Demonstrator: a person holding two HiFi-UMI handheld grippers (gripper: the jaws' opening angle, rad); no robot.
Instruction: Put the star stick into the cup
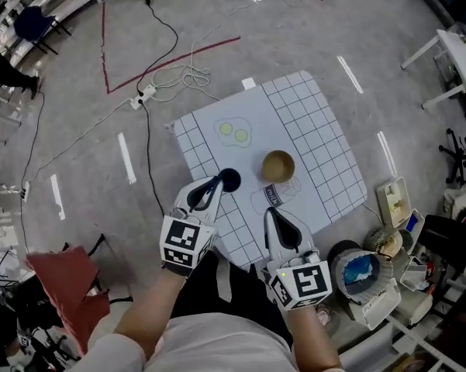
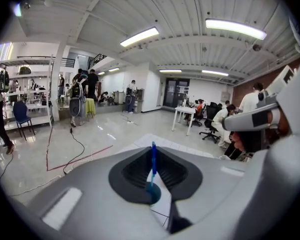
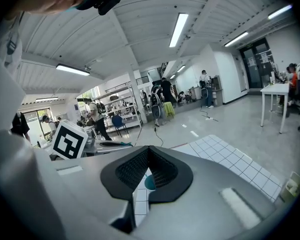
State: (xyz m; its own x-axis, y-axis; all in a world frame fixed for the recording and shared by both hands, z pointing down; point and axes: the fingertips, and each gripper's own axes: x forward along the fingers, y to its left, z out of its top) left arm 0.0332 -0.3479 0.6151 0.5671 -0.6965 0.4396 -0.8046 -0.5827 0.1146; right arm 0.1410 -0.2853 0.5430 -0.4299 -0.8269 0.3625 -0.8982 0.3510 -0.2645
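Note:
A tan cup (image 1: 278, 166) stands upright near the middle of the white gridded mat (image 1: 318, 122). My left gripper (image 1: 219, 182) is to the cup's left, shut on the star stick. The stick appears as a thin blue rod (image 2: 153, 159) upright between the pads, and its lower end meets a dark teal round piece (image 1: 229, 179). That teal piece (image 3: 150, 183) also shows through the jaws in the right gripper view. My right gripper (image 1: 270, 212) is shut and empty, at the mat's near edge just below the cup. Neither gripper view shows the cup.
Two green-yellow egg prints (image 1: 234, 132) lie on the mat behind the cup. Cables and a power strip (image 1: 145, 94) run over the floor at the far left. Boxes and a round bin (image 1: 362, 273) crowd the floor to the right. A red chair (image 1: 66, 281) stands at the near left.

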